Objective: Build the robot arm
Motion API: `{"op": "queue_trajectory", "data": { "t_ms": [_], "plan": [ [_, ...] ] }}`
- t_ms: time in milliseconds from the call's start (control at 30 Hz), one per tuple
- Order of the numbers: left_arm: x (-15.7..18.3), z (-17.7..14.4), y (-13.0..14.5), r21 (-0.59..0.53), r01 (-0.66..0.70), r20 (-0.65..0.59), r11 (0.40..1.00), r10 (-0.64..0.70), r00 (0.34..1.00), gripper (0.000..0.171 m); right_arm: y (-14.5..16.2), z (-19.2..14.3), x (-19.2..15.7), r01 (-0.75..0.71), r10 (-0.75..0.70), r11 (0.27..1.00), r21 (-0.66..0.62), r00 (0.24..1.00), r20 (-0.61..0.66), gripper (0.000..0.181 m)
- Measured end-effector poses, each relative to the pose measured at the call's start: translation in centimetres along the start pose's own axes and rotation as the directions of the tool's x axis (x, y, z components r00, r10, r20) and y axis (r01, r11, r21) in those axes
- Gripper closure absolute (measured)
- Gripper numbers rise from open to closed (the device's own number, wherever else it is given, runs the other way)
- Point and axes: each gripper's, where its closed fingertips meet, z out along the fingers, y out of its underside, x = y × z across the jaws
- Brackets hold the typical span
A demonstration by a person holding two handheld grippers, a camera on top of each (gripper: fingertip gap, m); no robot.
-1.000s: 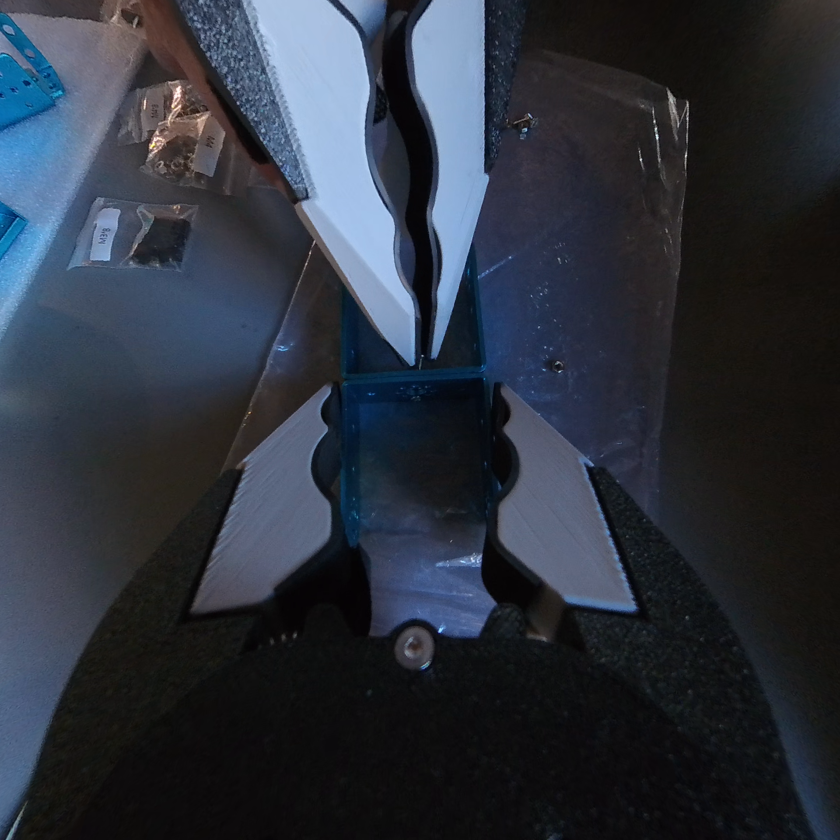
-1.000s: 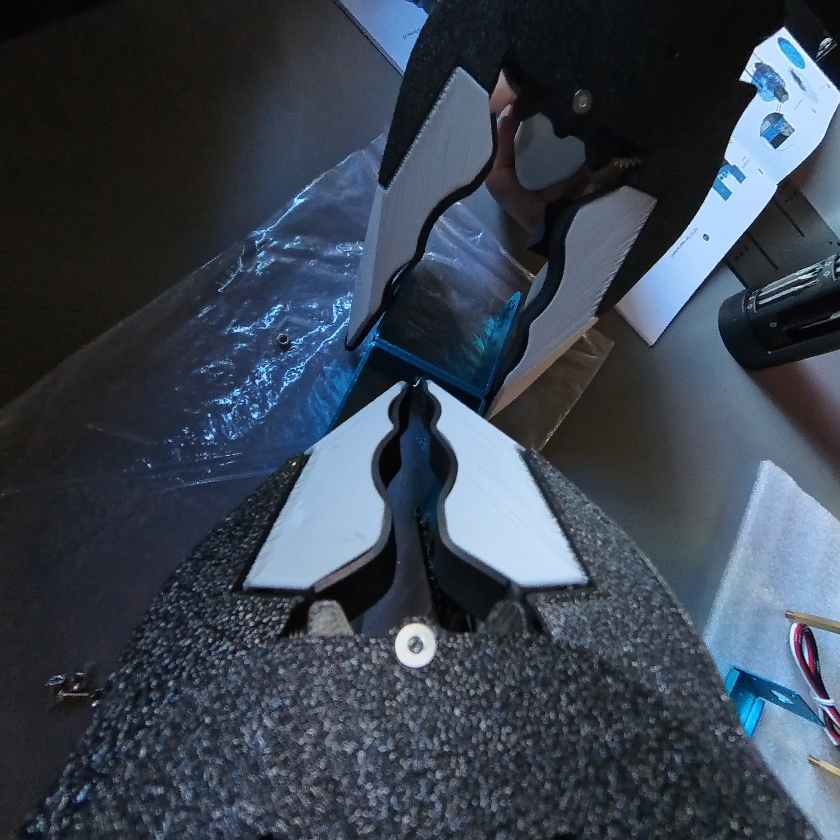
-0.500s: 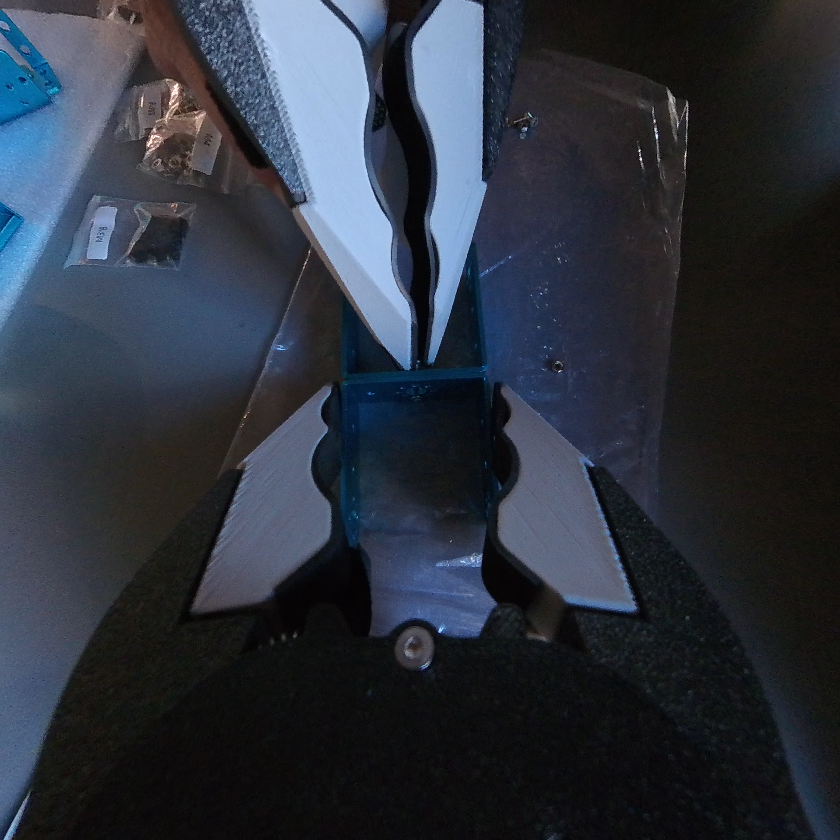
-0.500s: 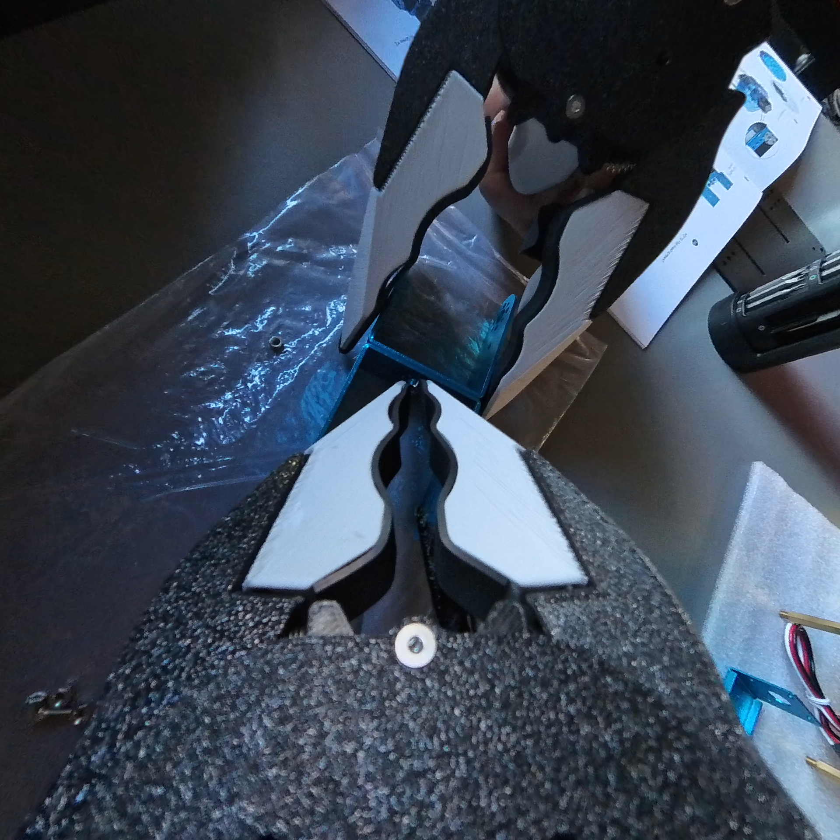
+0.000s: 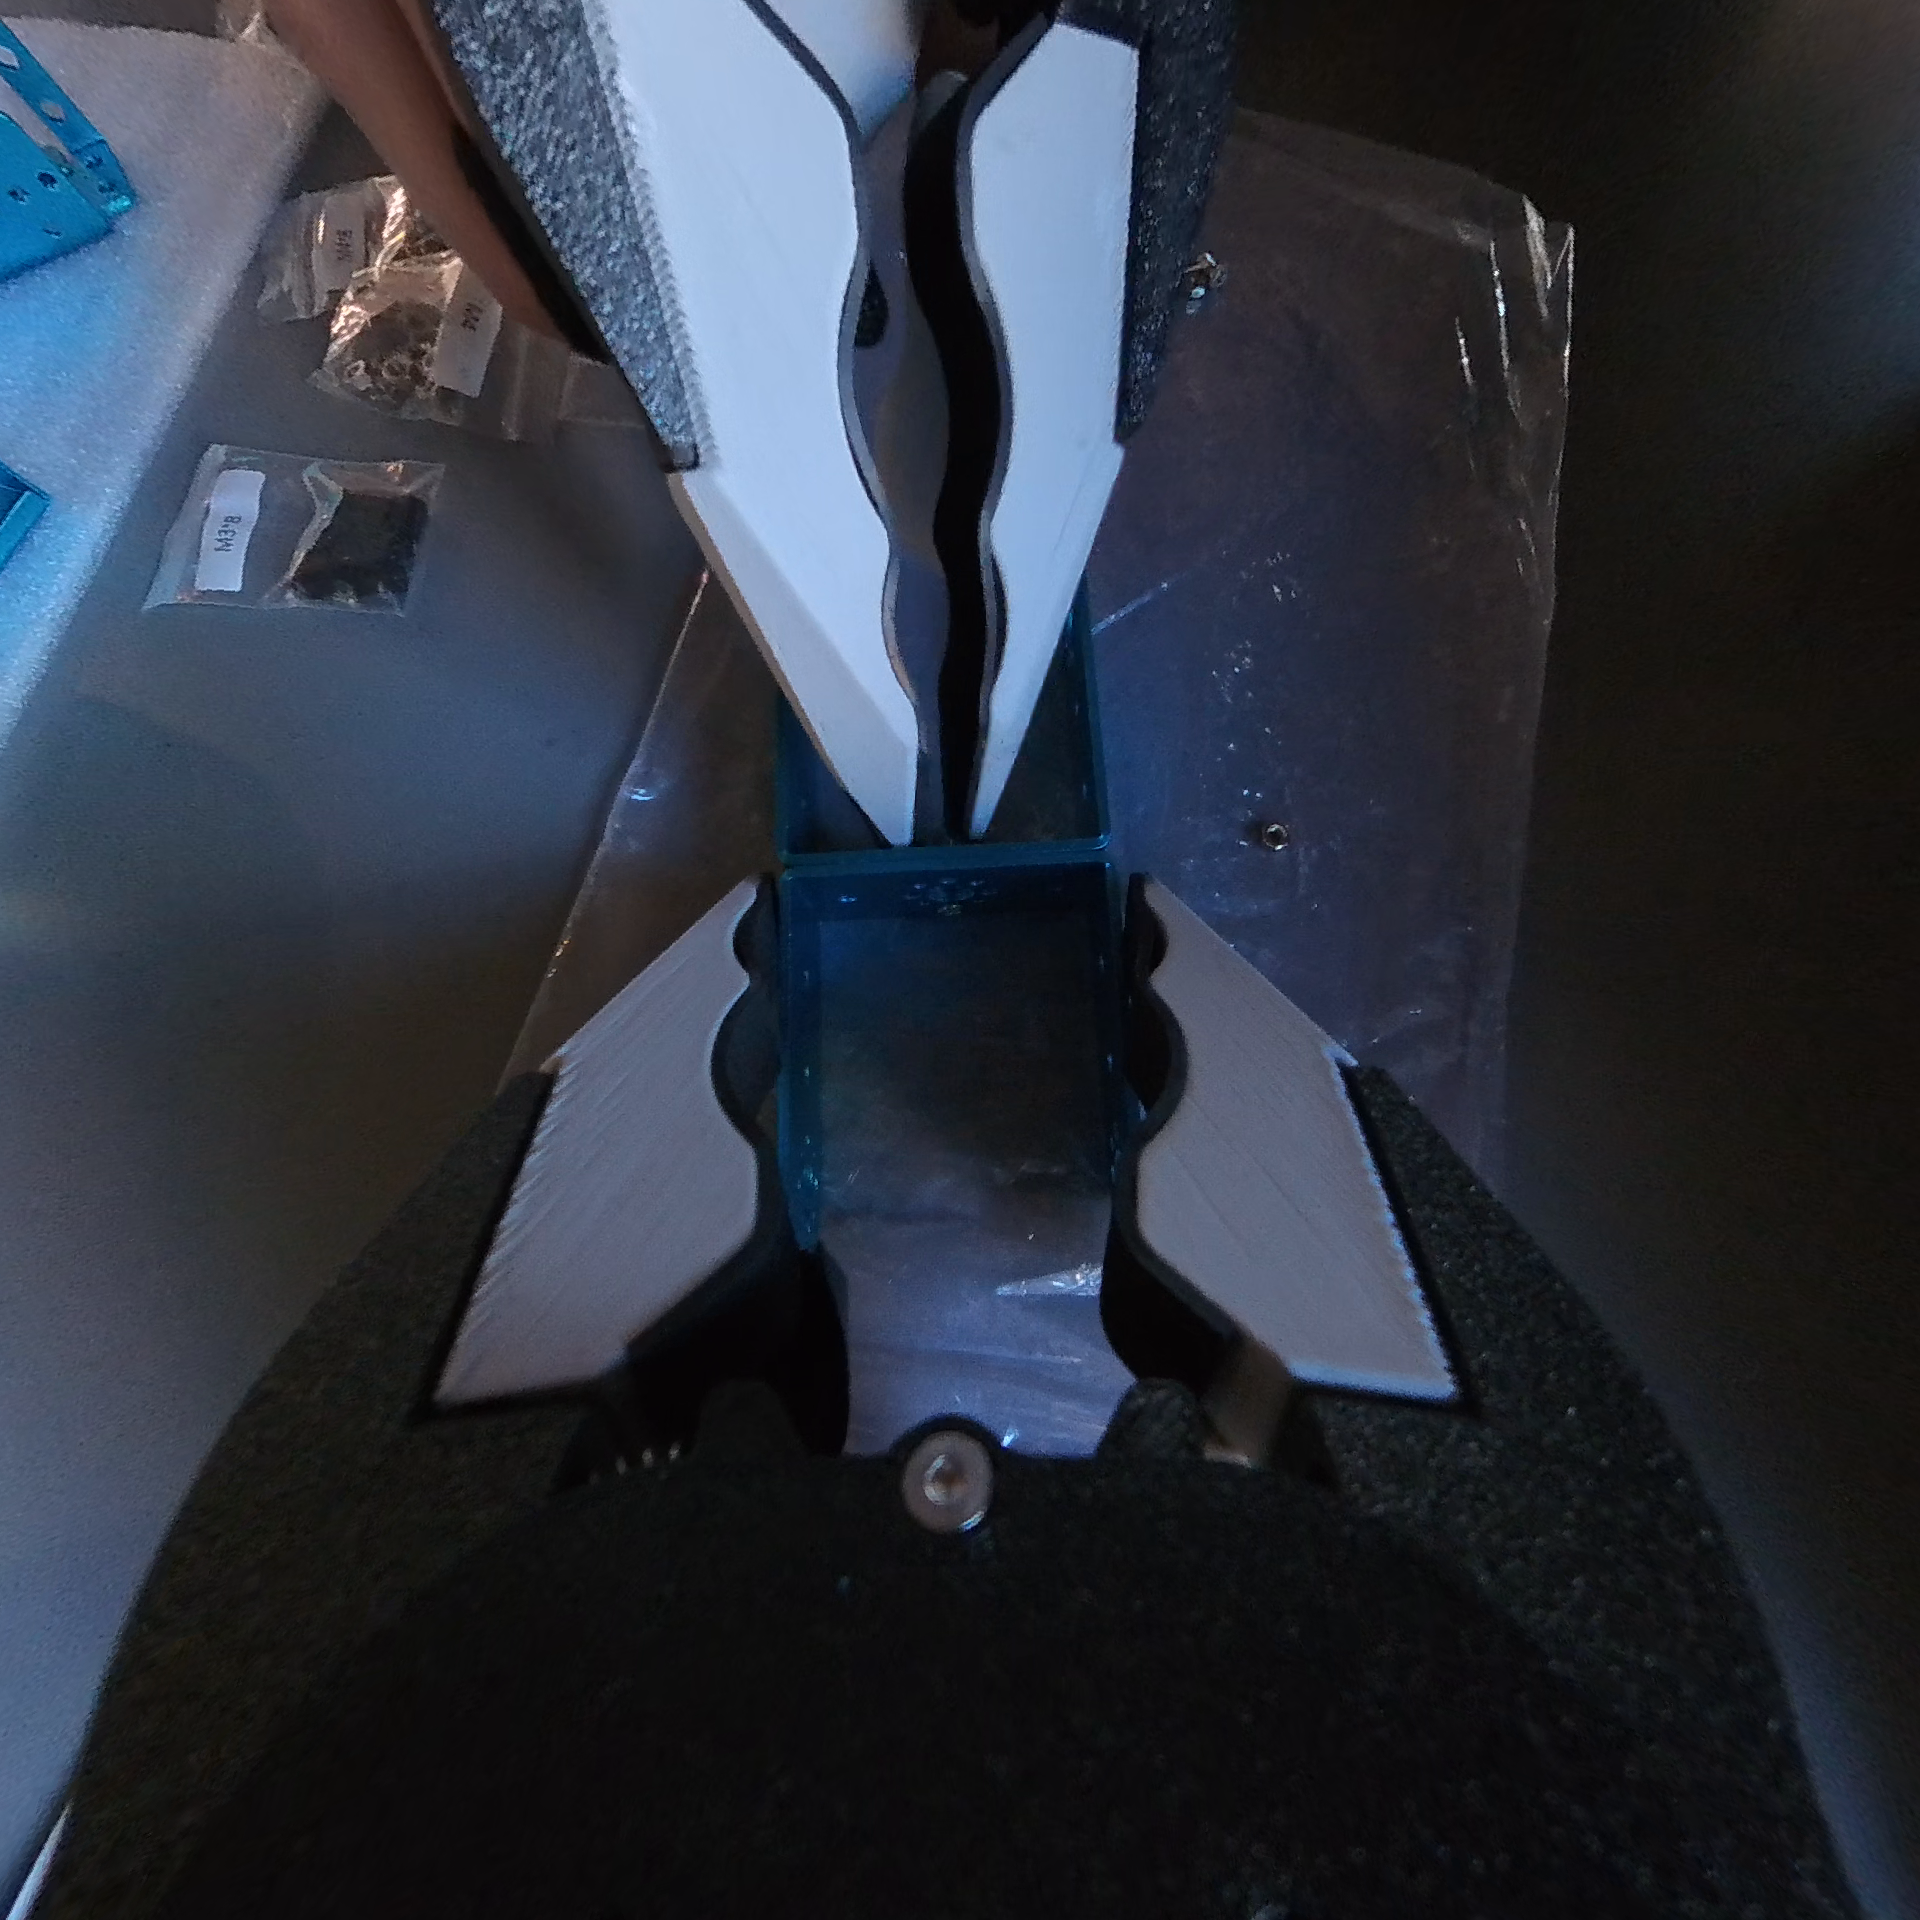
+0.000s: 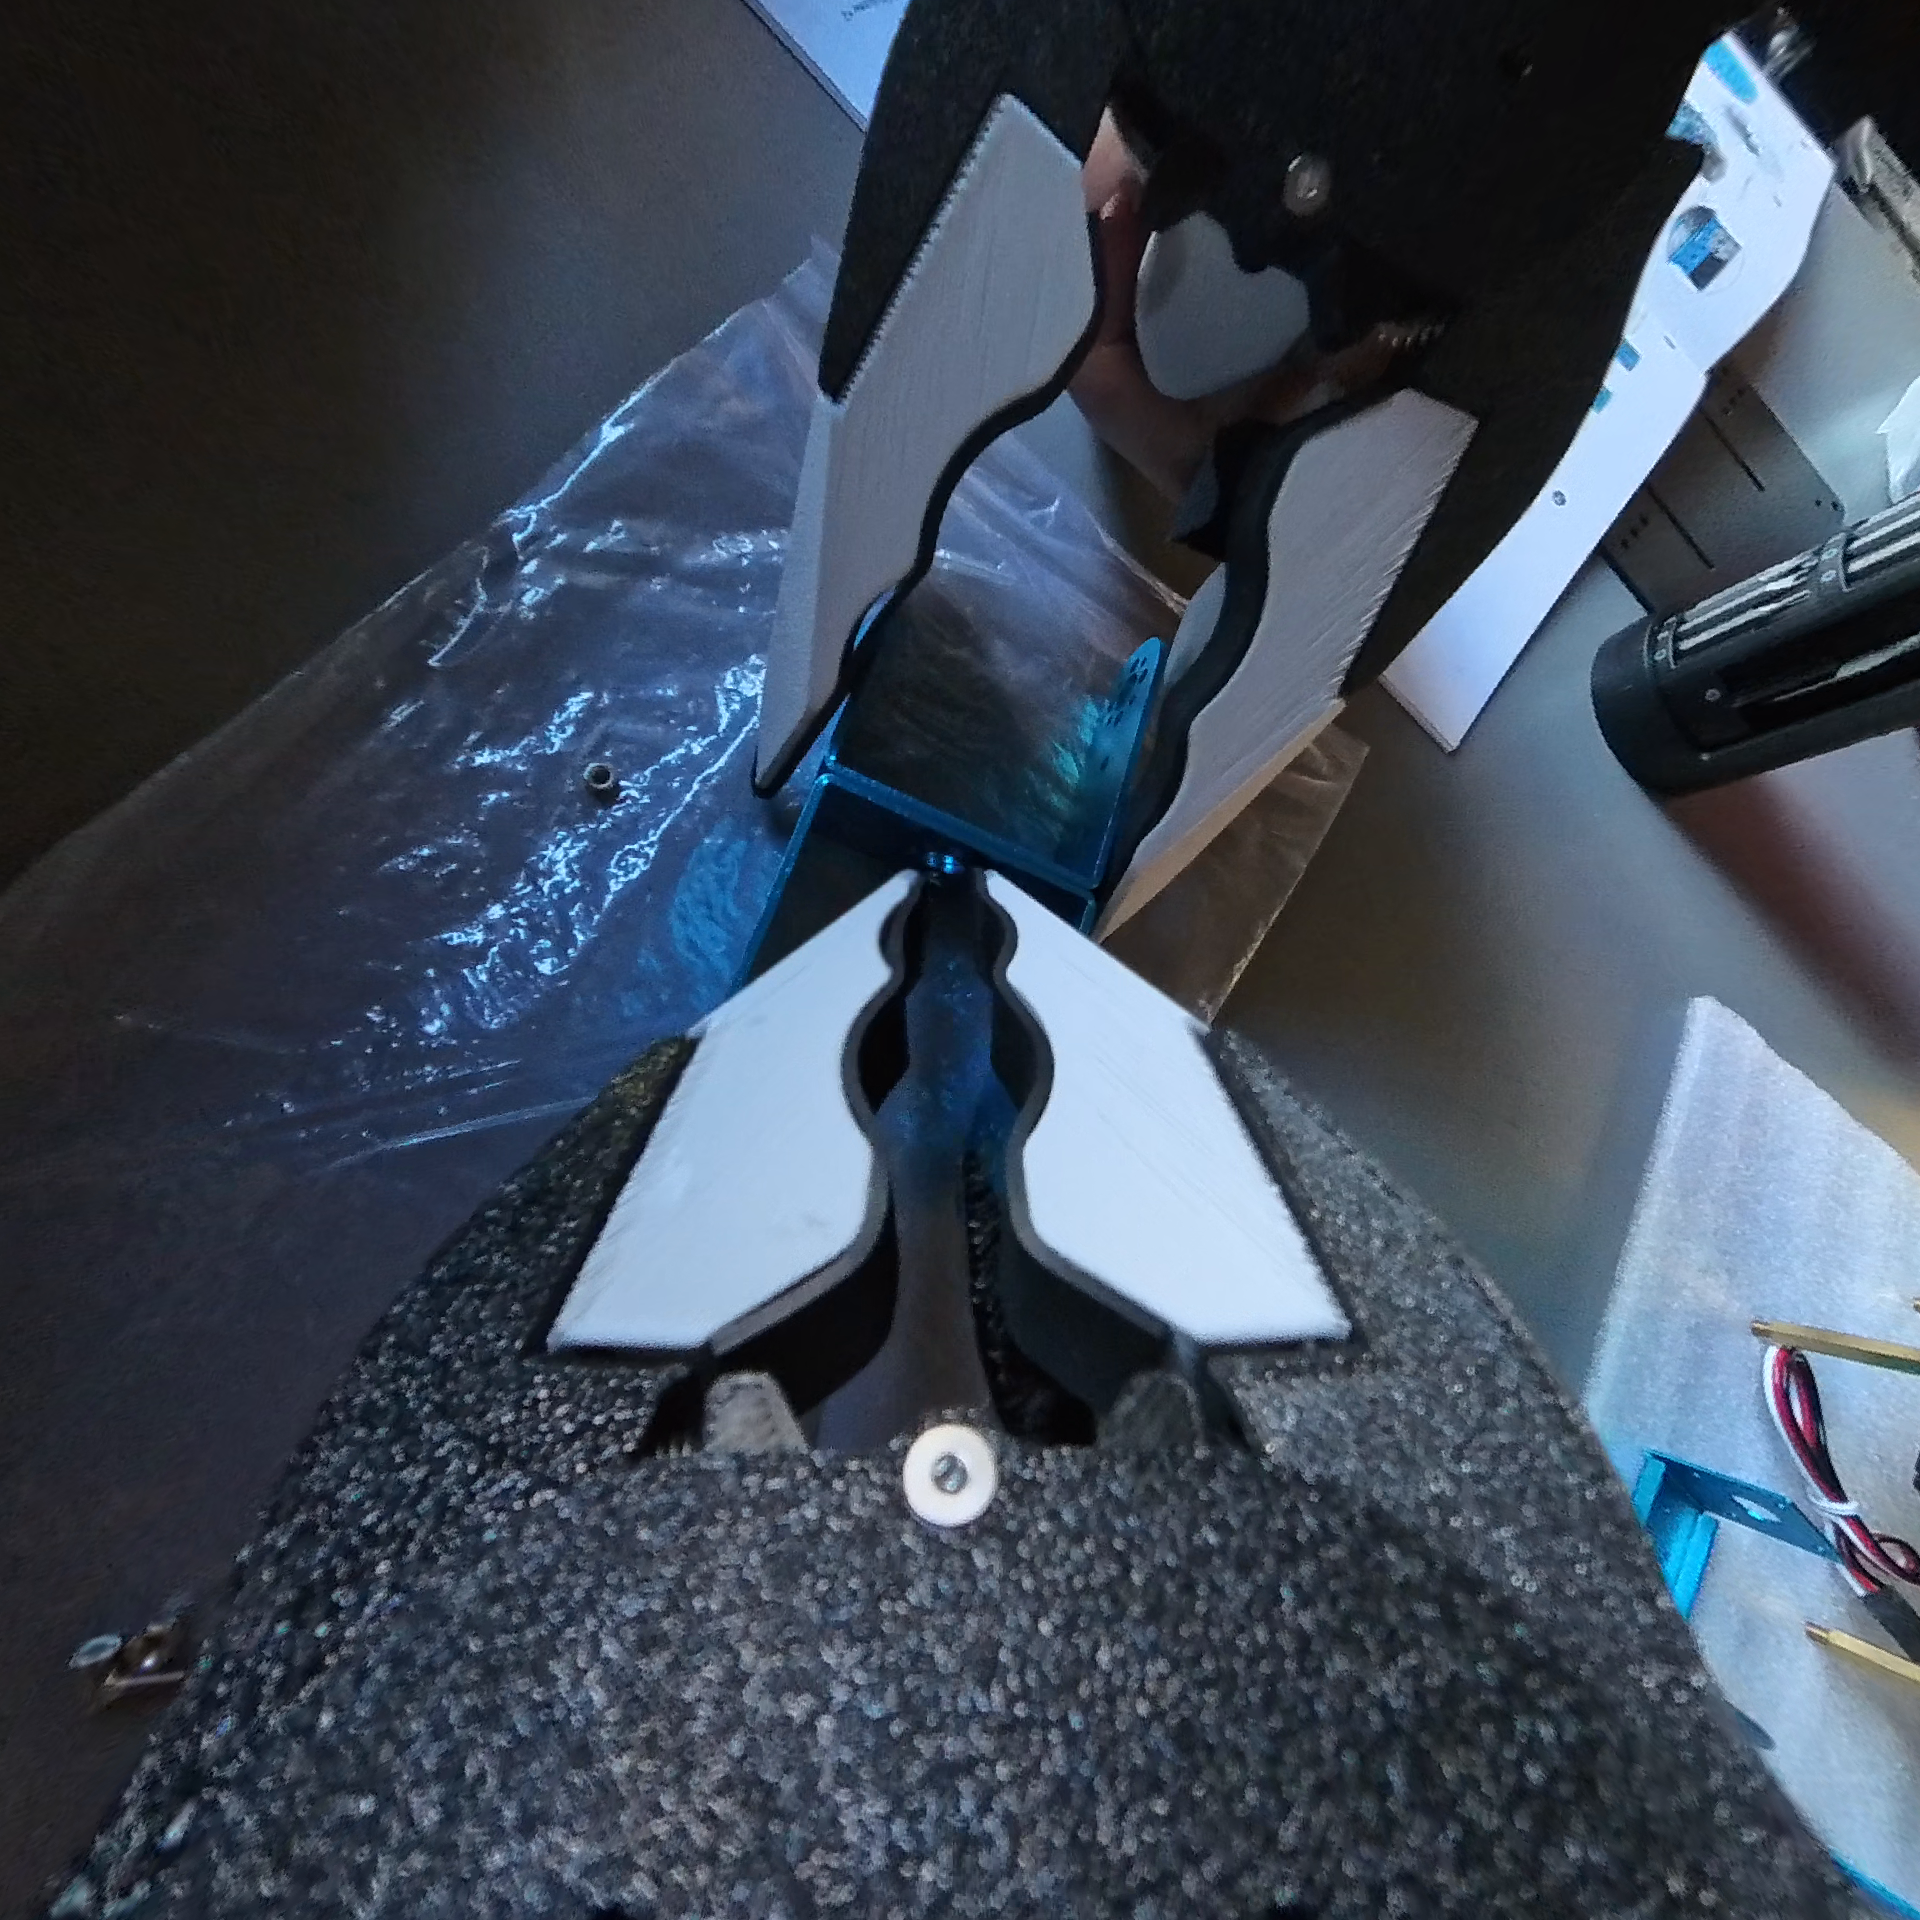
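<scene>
My left gripper (image 5: 945, 914) is shut on a blue metal U-shaped bracket (image 5: 945, 1049), one finger on each side wall, and holds it over a clear plastic sheet. It also shows in the right wrist view (image 6: 935, 831), gripping the same bracket (image 6: 966, 821). My right gripper (image 6: 948, 881) is nearly closed, and its tips pinch a small screw (image 6: 943, 862) against the bracket's cross wall. In the left wrist view the right gripper (image 5: 943, 831) comes down from the top into the far half of the bracket. The screw is hidden there.
The clear plastic sheet (image 5: 1351, 623) carries a loose nut (image 5: 1270, 831). Small hardware bags (image 5: 301, 540) and white foam with blue parts (image 5: 62, 177) lie to the left. The right wrist view shows a leaflet (image 6: 1662, 364), a black cylindrical tool (image 6: 1766, 675), foam with a blue bracket (image 6: 1704, 1527) and wires (image 6: 1829, 1475). Both grippers' tips are close together, under 4 cm apart.
Almost nothing. Both grippers keep their hold. The right wrist view has swung slightly around the bracket, and the screw at the right tips shows more plainly.
</scene>
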Motion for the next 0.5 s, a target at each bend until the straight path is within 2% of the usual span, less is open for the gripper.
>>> {"op": "queue_trajectory", "data": {
  "t_ms": [133, 233, 300, 367, 433, 500],
  "plan": [
    [0.0, 0.0, 0.0, 0.0, 0.0, 0.0, 1.0, 0.0, 1.0, 0.105, 0.0, 0.0, -0.1, -0.002, 0.002, 1.0, 0.003, 1.0, 0.007, 0.171],
    [0.0, 0.0, 0.0, -0.001, -0.003, 0.001, 1.0, 0.003, 1.0, 0.104, 0.9, -1.1, 0.0, 0.015, -0.015, 0.997, -0.072, 1.0, 0.005, 0.167],
    [0.1, 0.0, 0.0, -0.001, -0.003, 0.001, 1.0, 0.003, 1.0, 0.104, 0.9, -1.9, -0.5, -0.026, 0.031, 0.996, -0.087, 0.998, 0.061, 0.167],
    [0.1, 0.0, 0.0, -0.002, -0.002, -0.001, 1.0, 0.002, 1.0, 0.104, 0.6, -1.9, -0.1, -0.066, 0.071, 0.994, -0.082, 0.996, 0.05, 0.164],
    [0.1, 0.0, 0.1, -0.002, -0.003, -0.001, 1.0, 0.003, 1.0, 0.104, 0.0, -1.4, -0.5, -0.106, 0.112, 0.992, -0.067, 0.99, 0.082, 0.17],
    [0.1, 0.0, 0.1, -0.003, -0.004, 0.001, 1.0, 0.004, 1.0, 0.105, 0.7, -0.9, -0.9, -0.137, 0.153, 0.981, -0.135, 0.982, 0.113, 0.166]
  ]
}}
